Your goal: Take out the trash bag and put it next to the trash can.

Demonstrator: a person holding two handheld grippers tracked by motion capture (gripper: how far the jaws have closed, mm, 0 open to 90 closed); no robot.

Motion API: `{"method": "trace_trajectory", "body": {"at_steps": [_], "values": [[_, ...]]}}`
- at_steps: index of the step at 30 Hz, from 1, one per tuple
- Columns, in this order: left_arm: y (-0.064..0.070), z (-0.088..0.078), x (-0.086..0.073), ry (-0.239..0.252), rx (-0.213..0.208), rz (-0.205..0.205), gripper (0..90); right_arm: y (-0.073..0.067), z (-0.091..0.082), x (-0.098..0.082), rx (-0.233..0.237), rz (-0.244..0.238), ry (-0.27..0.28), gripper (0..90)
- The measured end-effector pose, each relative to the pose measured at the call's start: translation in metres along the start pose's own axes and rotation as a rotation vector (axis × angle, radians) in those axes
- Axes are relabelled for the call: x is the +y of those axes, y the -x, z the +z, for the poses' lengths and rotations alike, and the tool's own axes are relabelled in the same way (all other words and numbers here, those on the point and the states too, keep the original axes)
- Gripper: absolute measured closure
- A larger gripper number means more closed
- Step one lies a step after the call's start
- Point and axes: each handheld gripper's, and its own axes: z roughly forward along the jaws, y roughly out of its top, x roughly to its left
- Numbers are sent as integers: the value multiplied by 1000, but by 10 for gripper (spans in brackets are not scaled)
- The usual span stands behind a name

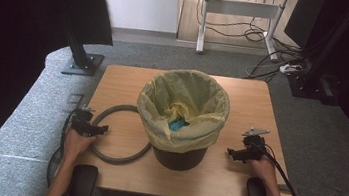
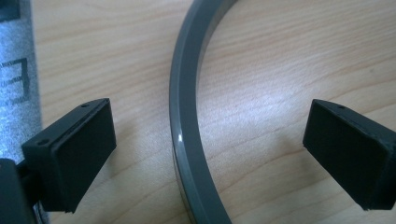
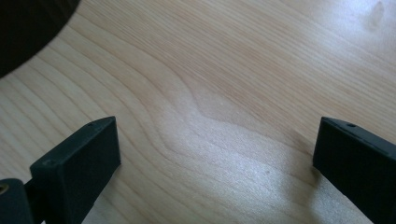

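Note:
A black waste bin (image 1: 178, 155) lined with a yellow bag (image 1: 161, 106) stands mid-table; something blue (image 1: 178, 125) lies inside. A grey ring (image 1: 119, 161) lies flat on the wood to the bin's left. My left gripper (image 1: 103, 129) hovers over the ring's left arc, open. In the left gripper view the ring (image 2: 184, 130) runs between the two black pads (image 2: 74, 154) without touching either. My right gripper (image 1: 231, 152) rests right of the bin, open. Its pads (image 3: 79, 168) stand wide over bare wood with the dark bin (image 3: 28, 28) at the upper left.
The wooden table (image 1: 242, 101) ends close behind the bin. Grey carpet (image 1: 309, 134) surrounds it. A black stand base (image 1: 82, 62) sits off the far left corner; a white desk frame (image 1: 238, 10) and cables (image 1: 278, 60) lie beyond. Cables trail from both grippers.

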Motion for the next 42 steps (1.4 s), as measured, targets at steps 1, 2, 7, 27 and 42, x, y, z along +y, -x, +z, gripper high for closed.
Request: {"method": "trace_trajectory", "body": {"at_steps": [1,2,7,27,42], "values": [[0,-4,2,9,1,6,24,0,0,0,0,0,0,8],[0,-6,4,13,0,8,27,-1,-2,3,4,-3,9,8],[8,-18,14,13,-24,40,35,-5,-12,11,39,-6,30,18],[41,-57,43,-28,-223,173,42,-12,-58,44,159,-60,51,17],[67,-93,71,-1,-303,285,44,-25,-90,76,230,-132,84,17]]}}
